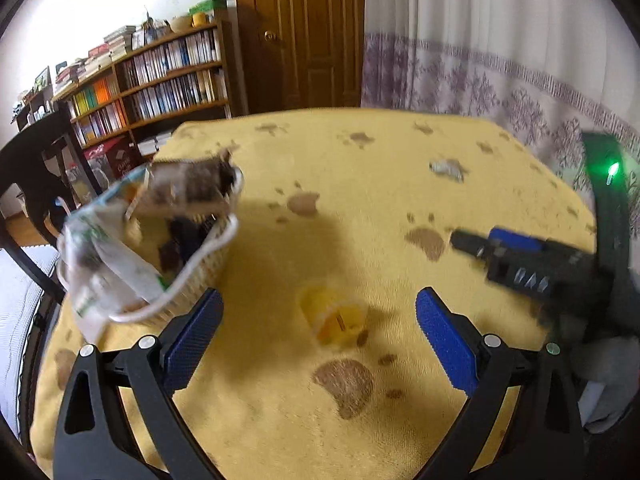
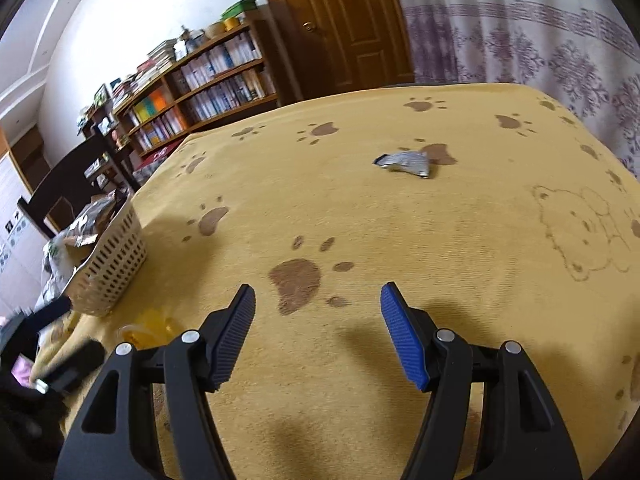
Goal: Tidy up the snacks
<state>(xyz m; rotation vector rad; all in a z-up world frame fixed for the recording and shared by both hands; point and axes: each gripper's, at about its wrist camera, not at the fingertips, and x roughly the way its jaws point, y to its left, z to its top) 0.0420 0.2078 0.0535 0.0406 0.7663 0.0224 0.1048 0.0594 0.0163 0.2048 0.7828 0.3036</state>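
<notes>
A small yellow snack cup [image 1: 334, 316] lies tipped on its side on the yellow paw-print cloth [image 1: 360, 208], its mouth turned toward the left wrist camera; the picture is blurred, so its contents cannot be made out. It sits between and slightly ahead of the 2 blue pads of the left gripper [image 1: 319, 320], whose jaws stand wide apart and hold nothing, which suggests the cup is the next snack lined up for a grasp. Just to the left of the cup stands the white slotted basket [image 1: 208, 256], already crowded with packets: a pale green-and-white bag [image 1: 108, 264] hangs over its near rim and a dark pouch [image 1: 188, 190] rests across the top, probably because the basket is the collecting place for the snacks. Farther out, near the middle of the cloth, a crumpled silver wrapper [image 2: 404, 163] lies alone, well apart from the basket and well ahead of the right gripper [image 2: 318, 320]. That gripper is also spread wide and empty, hovering over bare cloth and pointed roughly at the wrapper, seemingly ready to go for it. Beyond the table stand a bookshelf [image 1: 160, 76] and a wooden door [image 1: 308, 32].
</notes>
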